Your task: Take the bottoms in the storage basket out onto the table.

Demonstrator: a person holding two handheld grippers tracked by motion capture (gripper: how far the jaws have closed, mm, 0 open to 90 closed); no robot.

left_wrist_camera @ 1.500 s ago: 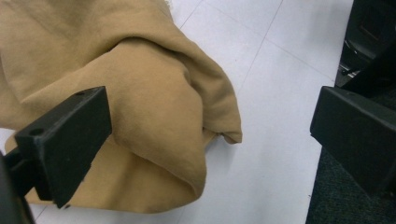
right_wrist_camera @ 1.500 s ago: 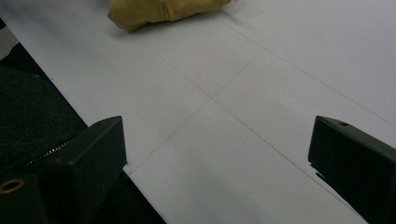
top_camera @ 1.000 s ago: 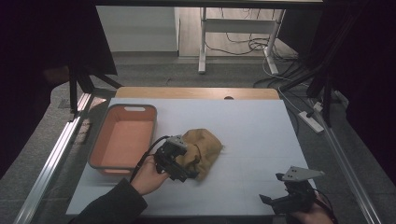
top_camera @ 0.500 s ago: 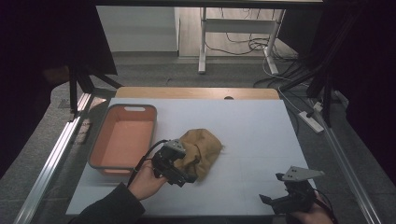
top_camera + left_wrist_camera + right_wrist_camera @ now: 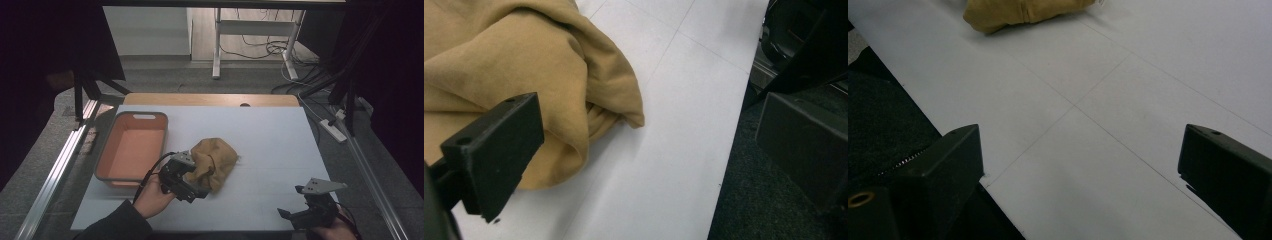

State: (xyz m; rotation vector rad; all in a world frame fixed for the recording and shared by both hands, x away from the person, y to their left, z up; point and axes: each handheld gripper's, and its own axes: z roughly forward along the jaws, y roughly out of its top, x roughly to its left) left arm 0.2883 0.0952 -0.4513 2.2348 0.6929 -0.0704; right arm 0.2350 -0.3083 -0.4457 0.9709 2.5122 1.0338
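While the white table (image 5: 280, 150) spreads ahead of both grippers, the orange bin (image 5: 131, 147) sits just left of the left gripper (image 5: 192, 175). A crumpled tan cloth (image 5: 215, 160) lies bunched against that gripper, one jaw pressed on its folds; whether it pinches the fabric, I cannot tell. Well right of the cloth, the right gripper (image 5: 295, 216) rests at the near edge, jaws spread wide, empty.
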